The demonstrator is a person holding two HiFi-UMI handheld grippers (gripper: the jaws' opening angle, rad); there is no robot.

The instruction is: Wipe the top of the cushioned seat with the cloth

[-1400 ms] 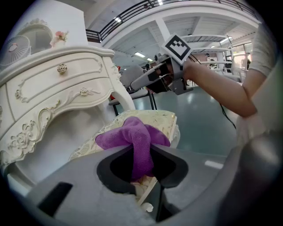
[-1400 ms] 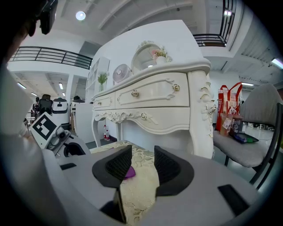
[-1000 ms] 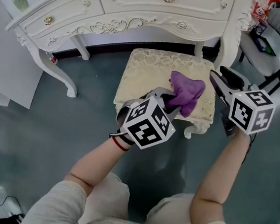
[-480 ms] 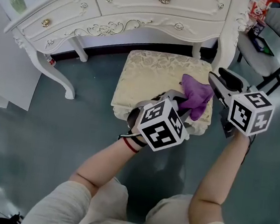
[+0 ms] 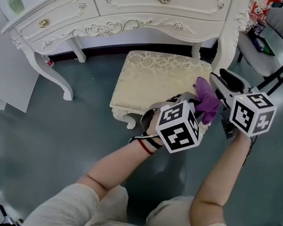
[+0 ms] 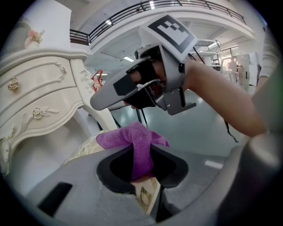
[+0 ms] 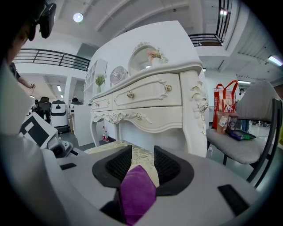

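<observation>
Cloth point(image 5: 207, 98) pinched by left hand-held gripper point(image 6: 142, 154) at seat point(image 5: 156, 78) edge; right hand-held gripper point(image 7: 138, 161) gapes.

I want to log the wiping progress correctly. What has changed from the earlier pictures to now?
The left tool, shut on the purple cloth, dragged it rightwards across the cushioned seat, from right of its middle to its right edge, up to the right tool. Nothing was newly grasped or released. The right tool stayed in place, jaws apart; the seat did not move.

dresser point(image 5: 144, 5) behind seat point(image 5: 145, 80), chair point(image 5: 281, 25) at right
</observation>
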